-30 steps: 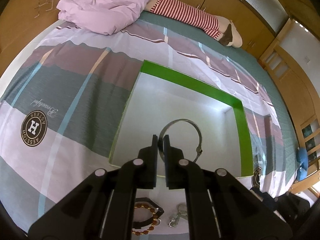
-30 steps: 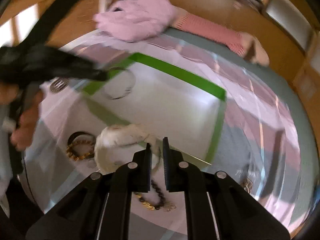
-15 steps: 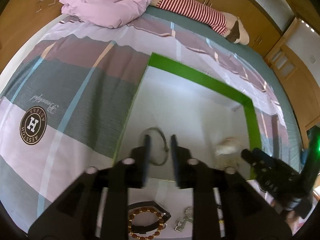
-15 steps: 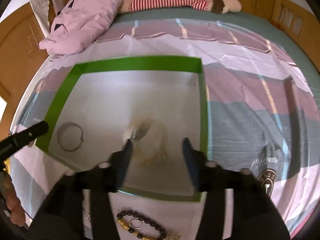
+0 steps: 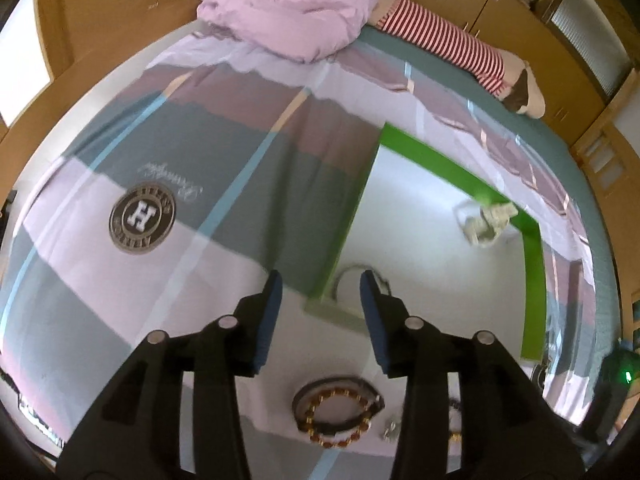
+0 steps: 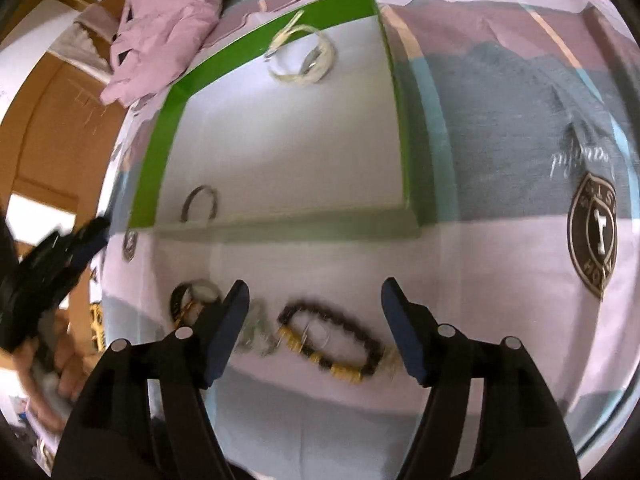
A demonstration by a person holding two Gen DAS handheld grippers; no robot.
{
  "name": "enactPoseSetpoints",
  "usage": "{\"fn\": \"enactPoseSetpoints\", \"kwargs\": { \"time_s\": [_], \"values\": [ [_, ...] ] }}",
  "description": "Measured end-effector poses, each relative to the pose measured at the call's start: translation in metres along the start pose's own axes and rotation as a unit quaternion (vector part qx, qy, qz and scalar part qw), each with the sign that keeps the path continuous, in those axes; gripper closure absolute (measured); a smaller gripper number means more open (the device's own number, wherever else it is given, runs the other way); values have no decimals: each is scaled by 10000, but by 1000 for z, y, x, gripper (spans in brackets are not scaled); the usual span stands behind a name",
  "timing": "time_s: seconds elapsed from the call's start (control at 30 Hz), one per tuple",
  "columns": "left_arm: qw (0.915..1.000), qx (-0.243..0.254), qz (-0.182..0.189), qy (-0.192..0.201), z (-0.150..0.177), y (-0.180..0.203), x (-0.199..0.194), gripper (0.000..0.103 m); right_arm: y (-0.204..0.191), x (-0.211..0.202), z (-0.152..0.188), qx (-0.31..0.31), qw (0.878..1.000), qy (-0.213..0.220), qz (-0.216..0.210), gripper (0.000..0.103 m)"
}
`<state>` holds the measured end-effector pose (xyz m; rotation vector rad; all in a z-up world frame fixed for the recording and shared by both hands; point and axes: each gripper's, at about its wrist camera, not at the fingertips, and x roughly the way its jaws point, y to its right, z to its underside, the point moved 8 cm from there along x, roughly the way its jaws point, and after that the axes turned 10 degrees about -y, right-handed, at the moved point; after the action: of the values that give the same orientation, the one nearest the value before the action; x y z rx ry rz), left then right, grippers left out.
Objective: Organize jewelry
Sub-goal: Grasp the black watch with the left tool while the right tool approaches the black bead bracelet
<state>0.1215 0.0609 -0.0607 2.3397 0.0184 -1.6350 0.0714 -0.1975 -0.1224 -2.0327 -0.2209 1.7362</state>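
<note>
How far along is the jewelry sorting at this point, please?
Done: a silver bangle and a pale bracelet lie inside the green box. In hand: nothing; the left gripper and right gripper are both open. Left: the dark bead bracelet, the amber bead bracelet and small silver pieces on the bedspread.
</note>
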Motion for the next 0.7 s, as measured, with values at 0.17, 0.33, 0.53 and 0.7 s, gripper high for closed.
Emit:
{"fn": "enactPoseSetpoints", "kwargs": {
  "time_s": [0.17,0.33,0.53,0.7],
  "values": [
    [9995,221,27,-206,19,7,3,56,-1,-1,-29,26,9988,460,186,32],
    [9975,545,-31,-448,33,10,9,52,-5,3,-26,-205,9973,460,526,32],
    [9871,1263,130,-976,57,11,19,53,-27,20,21,-1169,9823,-45,1464,47],
    [9818,1529,-52,-1126,70,-1,25,54,-28,34,34,-1432,9758,-384,1609,52]
  ]
}}
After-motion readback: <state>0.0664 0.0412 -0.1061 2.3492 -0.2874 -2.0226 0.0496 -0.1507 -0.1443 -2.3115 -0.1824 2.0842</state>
